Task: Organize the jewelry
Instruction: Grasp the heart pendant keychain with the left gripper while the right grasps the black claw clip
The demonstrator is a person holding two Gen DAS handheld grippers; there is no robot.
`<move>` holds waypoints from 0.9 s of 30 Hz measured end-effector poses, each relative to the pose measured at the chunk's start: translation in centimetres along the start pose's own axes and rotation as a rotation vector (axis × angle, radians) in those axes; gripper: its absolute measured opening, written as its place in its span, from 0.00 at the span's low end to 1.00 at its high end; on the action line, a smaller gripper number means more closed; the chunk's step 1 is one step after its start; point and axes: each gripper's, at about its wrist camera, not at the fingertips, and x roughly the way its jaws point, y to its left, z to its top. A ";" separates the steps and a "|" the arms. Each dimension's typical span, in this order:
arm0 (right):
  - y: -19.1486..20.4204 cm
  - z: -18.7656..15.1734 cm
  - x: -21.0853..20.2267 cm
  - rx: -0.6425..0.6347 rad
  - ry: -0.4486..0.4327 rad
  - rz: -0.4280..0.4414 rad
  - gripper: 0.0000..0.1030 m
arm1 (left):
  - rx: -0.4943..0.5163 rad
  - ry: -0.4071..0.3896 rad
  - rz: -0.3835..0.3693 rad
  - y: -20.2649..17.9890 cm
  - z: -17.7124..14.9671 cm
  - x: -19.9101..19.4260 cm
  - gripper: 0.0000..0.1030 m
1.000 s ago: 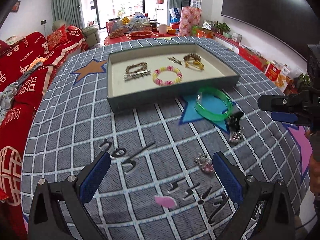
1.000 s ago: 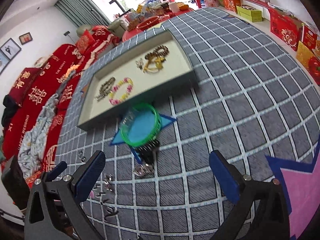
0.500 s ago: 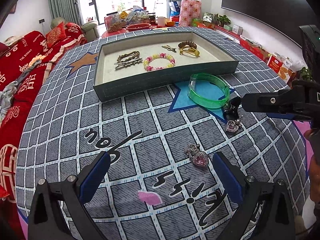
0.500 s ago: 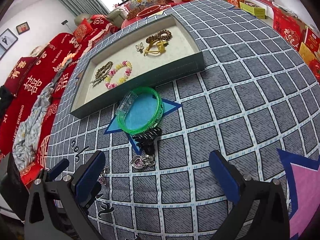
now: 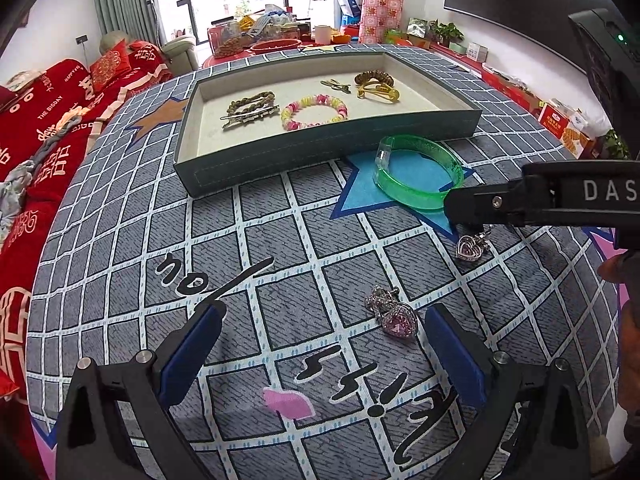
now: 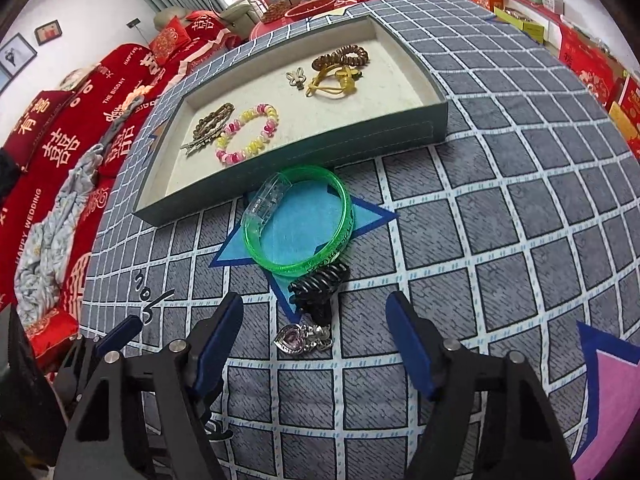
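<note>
Green and see-through, a plastic bangle lies flat on the checked table cloth, on a blue star shape just in front of the tray. A black hair claw touches the near side of the bangle. Just beside the claw, closer to the camera, sits a pink heart charm.

The right gripper is wide open and holds nothing. The heart charm and the claw sit between its blue fingers, toward the left one.

The left gripper is wide open too, and it is empty. Another pink heart clip lies on the cloth just ahead of its right finger.

Inside the tray are a pink and yellow bead bracelet, a brown braided band with a metal hair clip, a small bow clip, a brown coil hair tie and a yellow hair tie. A red sofa stands beside the table.
</note>
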 end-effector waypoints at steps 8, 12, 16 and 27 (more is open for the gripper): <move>0.6 0.3 0.4 -0.043 0.005 -0.055 0.47 | 0.017 0.013 -0.009 -0.5 0.1 0.3 0.93; 0.4 0.3 0.4 -0.049 0.003 -0.067 0.34 | 0.036 0.010 -0.039 -1.0 0.2 0.2 0.82; -0.1 0.2 0.3 -0.037 -0.006 -0.062 0.23 | 0.052 0.006 -0.063 -1.5 0.2 0.0 0.63; -2.1 -0.5 -1.1 0.011 -0.045 -0.006 0.23 | -0.004 0.010 -0.176 -0.3 0.2 -0.6 0.25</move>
